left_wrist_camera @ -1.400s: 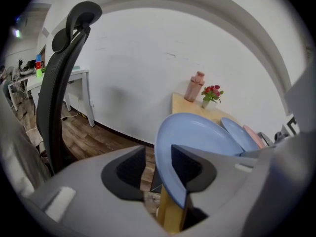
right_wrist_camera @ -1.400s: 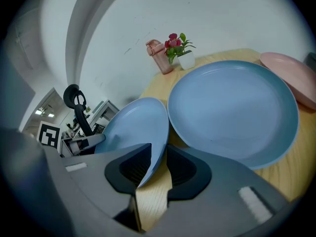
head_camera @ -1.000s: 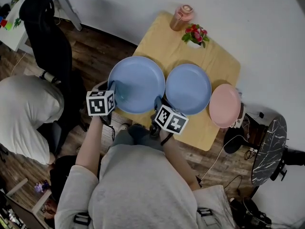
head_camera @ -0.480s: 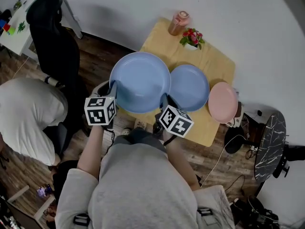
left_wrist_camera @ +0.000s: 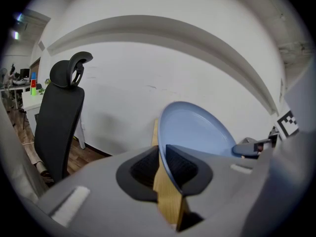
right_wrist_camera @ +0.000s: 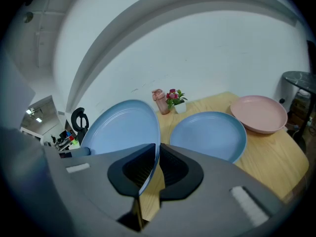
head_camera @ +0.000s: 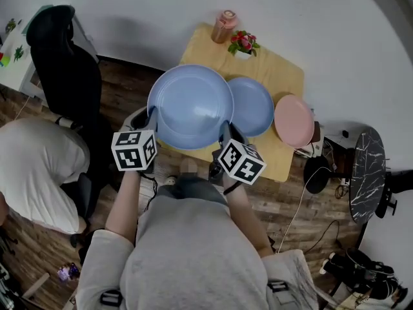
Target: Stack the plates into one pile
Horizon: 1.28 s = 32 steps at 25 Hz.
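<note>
A large blue plate (head_camera: 190,105) hangs above the wooden table (head_camera: 281,76), held by its near rim from both sides. My left gripper (head_camera: 150,119) grips the rim's left part. Its jaws have just been closing, and the rim (left_wrist_camera: 197,132) sits between the pads of this gripper (left_wrist_camera: 163,154). My right gripper (head_camera: 227,134) is shut on the rim's right part, and the right gripper view shows the plate (right_wrist_camera: 123,127) clamped in this gripper (right_wrist_camera: 157,154). A smaller blue plate (head_camera: 253,106) (right_wrist_camera: 210,132) and a pink plate (head_camera: 293,121) (right_wrist_camera: 259,113) lie on the table to the right.
A pink bottle (head_camera: 224,26) and a small flower pot (head_camera: 243,46) stand at the table's far edge. A black office chair (head_camera: 68,70) and a seated person (head_camera: 35,173) are at the left. A dark marbled side table (head_camera: 366,173) stands at the right.
Both grippers have risen with the large blue plate. It has left the table and now overlaps the left edge of the smaller blue plate in the head view.
</note>
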Motion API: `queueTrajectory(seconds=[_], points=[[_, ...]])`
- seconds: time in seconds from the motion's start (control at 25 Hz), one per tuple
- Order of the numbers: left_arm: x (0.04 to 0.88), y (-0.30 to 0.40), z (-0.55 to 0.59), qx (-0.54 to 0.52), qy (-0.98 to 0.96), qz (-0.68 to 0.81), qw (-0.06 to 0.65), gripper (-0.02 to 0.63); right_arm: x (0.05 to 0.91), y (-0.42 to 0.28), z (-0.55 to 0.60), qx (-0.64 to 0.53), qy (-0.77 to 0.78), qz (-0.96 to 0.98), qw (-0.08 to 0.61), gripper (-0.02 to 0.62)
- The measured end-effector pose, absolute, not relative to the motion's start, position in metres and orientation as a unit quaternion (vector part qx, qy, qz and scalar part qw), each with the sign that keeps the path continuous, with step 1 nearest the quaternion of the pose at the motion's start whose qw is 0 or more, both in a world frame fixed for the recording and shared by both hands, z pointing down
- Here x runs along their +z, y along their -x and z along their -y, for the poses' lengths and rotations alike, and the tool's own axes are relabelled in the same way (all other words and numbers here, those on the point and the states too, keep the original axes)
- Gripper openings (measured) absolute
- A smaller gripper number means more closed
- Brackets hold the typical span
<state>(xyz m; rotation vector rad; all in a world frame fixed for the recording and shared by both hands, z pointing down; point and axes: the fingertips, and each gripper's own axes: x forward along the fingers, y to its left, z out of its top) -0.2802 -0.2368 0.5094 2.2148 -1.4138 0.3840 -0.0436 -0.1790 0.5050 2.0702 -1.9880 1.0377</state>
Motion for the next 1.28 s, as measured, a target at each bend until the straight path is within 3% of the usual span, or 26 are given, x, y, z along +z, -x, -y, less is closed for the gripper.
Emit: queueTrajectory(seconds=[0.6,1.28], points=[[0.491,0.21,0.243,0.134,-0.849,0.457,0.23,0.104,0.476,-0.018,0.159,0.295,-0.728,0.619,0.015,0.029],[0.508,0.076,0.26,0.146,-0.841,0.448,0.265,0.112,0.474,-0.154,0.189,0.294,-0.728,0.619,0.036,0.026]])
